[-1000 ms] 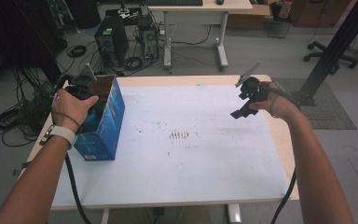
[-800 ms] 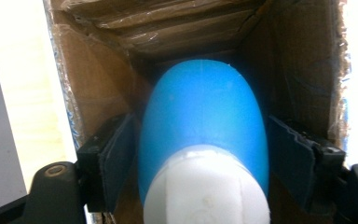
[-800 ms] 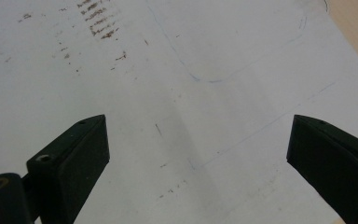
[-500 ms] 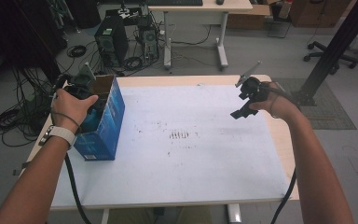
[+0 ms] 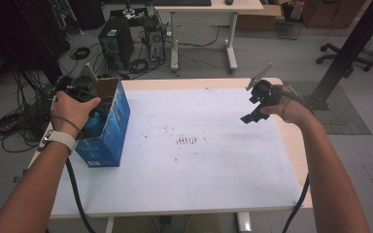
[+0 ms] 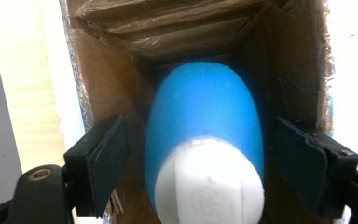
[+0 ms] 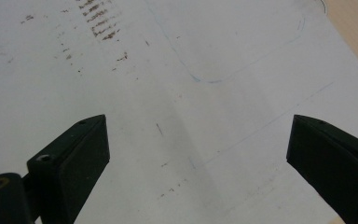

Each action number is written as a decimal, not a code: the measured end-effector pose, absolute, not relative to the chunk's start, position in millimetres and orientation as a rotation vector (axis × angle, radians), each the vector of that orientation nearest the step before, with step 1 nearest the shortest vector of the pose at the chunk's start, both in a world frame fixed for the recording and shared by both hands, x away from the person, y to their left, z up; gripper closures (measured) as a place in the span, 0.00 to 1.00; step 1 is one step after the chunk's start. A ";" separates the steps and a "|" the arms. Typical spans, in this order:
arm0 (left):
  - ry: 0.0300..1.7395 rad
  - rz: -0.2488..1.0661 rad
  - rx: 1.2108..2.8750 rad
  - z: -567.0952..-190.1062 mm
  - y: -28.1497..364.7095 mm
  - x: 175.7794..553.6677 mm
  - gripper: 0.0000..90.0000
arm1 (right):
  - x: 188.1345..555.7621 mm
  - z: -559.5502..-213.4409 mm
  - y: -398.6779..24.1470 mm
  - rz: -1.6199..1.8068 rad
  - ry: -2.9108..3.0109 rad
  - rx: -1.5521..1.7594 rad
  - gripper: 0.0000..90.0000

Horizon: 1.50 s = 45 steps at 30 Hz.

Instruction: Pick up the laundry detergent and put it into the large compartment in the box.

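Bottle (image 6: pixel 205 135), one blue body with one white cap, is sitting inside the one open cardboard box (image 6: pixel 284 56), cap end pointing toward our left claw's camera. In the left gripper view we are seeing both black jaws standing off either side of the bottle with a gap on each side, not pressing on it; those jaws have just been opening, with the bottle between them. From the high view, our left claw (image 5: pixel 85 97) is hanging over the mouth of the blue box (image 5: pixel 109 136), which is standing at the left edge of the one counter (image 5: pixel 199 174). Our right claw (image 5: pixel 252 114) is hovering above the counter's right side, well apart from the box, jaws spread wide with nothing between them. We are counting one patch of brown marks (image 5: pixel 187 141) on the white sheet.
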<state>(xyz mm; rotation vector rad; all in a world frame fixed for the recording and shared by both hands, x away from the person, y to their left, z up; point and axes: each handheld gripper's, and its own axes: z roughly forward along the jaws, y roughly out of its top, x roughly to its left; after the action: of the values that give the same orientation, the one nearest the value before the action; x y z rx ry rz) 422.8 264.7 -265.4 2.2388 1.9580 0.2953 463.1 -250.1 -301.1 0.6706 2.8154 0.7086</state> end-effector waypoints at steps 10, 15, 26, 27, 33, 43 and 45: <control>1.947 0.306 2.238 -258.7 264.6 421.7 0.18 | 461.6 -299.6 -251.4 0.712 2.812 0.670 0.07; 1.937 0.301 2.234 -257.4 266.7 420.1 0.17 | 460.6 -298.8 -251.9 0.714 2.809 0.672 0.07; 1.902 0.298 2.217 -243.5 267.2 415.9 0.16 | 458.7 -295.9 -252.0 0.716 2.803 0.671 0.07; 1.900 0.299 2.218 -242.3 266.9 415.6 0.16 | 458.4 -295.7 -252.0 0.717 2.803 0.671 0.07; 1.870 0.297 2.237 -234.5 263.2 413.1 0.16 | 456.8 -294.1 -252.6 0.717 2.801 0.670 0.07; 1.819 0.299 2.258 -217.4 255.3 406.2 0.16 | 454.7 -291.5 -253.2 0.719 2.799 0.668 0.07; 1.808 0.302 2.263 -213.7 252.9 404.3 0.16 | 454.6 -291.5 -252.7 0.720 2.800 0.664 0.07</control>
<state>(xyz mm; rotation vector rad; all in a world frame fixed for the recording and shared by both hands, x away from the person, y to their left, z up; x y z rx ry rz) 404.3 252.9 -213.7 2.2634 1.8075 0.3022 454.6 -252.7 -291.5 0.6637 2.7996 0.7201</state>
